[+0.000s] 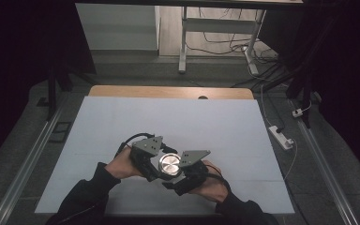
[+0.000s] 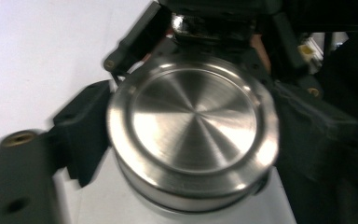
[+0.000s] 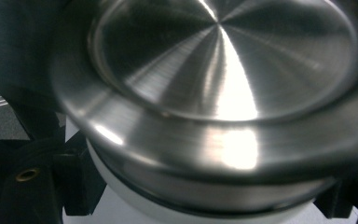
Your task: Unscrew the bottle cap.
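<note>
Now, metal lid: lower middle of frame, on white container.
Left gripper: jaws pinching the lid's rim, steadying it.
Right gripper: pinching the opposite side, seemingly to twist.

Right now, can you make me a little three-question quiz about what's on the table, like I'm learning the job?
1. True or false: the shiny metal lid sits between the left gripper and the right gripper.
2. What colour is the body under the lid in the left gripper view? A) white B) red C) green
3. Fill in: the table has a pale ____ on it, with bare wood showing at the far edge.

Key
1. True.
2. A: a white body shows below the metal rim.
3. Sheet.
</note>
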`<state>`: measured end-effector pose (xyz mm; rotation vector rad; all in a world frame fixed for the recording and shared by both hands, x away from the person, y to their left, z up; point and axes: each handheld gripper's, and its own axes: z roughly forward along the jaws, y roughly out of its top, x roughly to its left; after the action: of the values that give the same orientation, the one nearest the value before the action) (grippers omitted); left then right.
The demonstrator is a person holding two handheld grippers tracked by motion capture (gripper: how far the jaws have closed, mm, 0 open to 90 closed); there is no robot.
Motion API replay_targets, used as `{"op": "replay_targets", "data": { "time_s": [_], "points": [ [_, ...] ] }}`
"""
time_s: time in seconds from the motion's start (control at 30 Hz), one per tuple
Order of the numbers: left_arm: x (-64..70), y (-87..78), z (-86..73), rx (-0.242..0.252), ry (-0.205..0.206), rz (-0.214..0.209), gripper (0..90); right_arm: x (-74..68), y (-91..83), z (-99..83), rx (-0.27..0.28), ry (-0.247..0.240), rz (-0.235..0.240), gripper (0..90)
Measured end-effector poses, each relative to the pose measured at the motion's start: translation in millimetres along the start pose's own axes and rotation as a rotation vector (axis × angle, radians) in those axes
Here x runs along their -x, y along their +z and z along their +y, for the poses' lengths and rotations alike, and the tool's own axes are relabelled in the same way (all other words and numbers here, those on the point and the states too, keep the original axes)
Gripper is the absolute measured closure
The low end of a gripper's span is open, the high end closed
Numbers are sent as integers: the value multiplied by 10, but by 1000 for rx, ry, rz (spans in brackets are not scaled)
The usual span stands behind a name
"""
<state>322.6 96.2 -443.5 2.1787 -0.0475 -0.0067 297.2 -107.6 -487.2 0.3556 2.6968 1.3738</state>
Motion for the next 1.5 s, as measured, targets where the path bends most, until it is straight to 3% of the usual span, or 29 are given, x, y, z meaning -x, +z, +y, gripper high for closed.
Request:
{"op": "replay_targets", "data": {
  "time_s": [0.1,0.13,0.2,0.33,0.37,0.43,0.47,0.5,0.57,0.63,0.7,0.73,0.77,0.87,0.97,1.07,1.17,1.2,1.3,1.4,1.43,1.5],
  "points": [
    [32,21,9,-2,-43,75,192,15,-1,2,-3,14,-28,154],
    [46,35,20,-7,-64,104,193,34,-3,-1,-7,29,-61,154],
    [80,70,41,-1,-113,172,194,45,-6,-4,-5,40,-77,154],
    [179,163,107,7,-228,342,193,87,-26,-7,1,90,-144,153],
    [204,189,128,8,-258,386,192,100,-28,-12,7,116,-179,154],
    [235,233,160,6,-268,424,189,106,-33,-16,11,127,-186,153],
    [227,229,172,6,-264,417,177,108,-39,-20,15,132,-192,154],
    [207,206,175,22,-265,387,101,107,-55,-19,23,135,-197,154],
    [164,123,164,60,-271,335,83,110,-63,-17,29,136,-192,154],
    [106,12,137,55,-252,255,68,113,-76,-15,35,132,-181,153],
    [69,-82,102,14,-213,215,24,114,-76,-17,34,122,-157,154],
    [57,-112,76,-9,-177,158,31,110,-72,-16,34,118,-138,154],
    [56,-134,51,-27,-146,136,31,103,-65,-13,31,111,-119,154],
    [47,-168,-6,-22,-96,43,39,55,-34,-3,20,72,-59,153],
    [57,-159,-15,-14,-50,-7,54,-10,4,13,8,41,-14,154],
    [89,-122,-1,-20,-8,-29,74,-54,23,18,0,10,16,154],
    [120,-102,7,-12,16,-4,147,-78,24,26,-1,-7,30,154],
    [117,-103,3,-5,13,-1,198,-82,21,27,-1,-13,34,154],
    [117,-93,-16,22,-12,20,201,-80,12,30,2,-11,27,154],
    [127,-47,5,20,-66,97,202,-44,5,23,2,16,-11,153],
    [136,-25,18,21,-89,133,202,-6,-6,13,1,43,-46,154],
    [163,34,55,25,-145,217,202,18,-15,8,3,58,-65,154]
  ]
}}
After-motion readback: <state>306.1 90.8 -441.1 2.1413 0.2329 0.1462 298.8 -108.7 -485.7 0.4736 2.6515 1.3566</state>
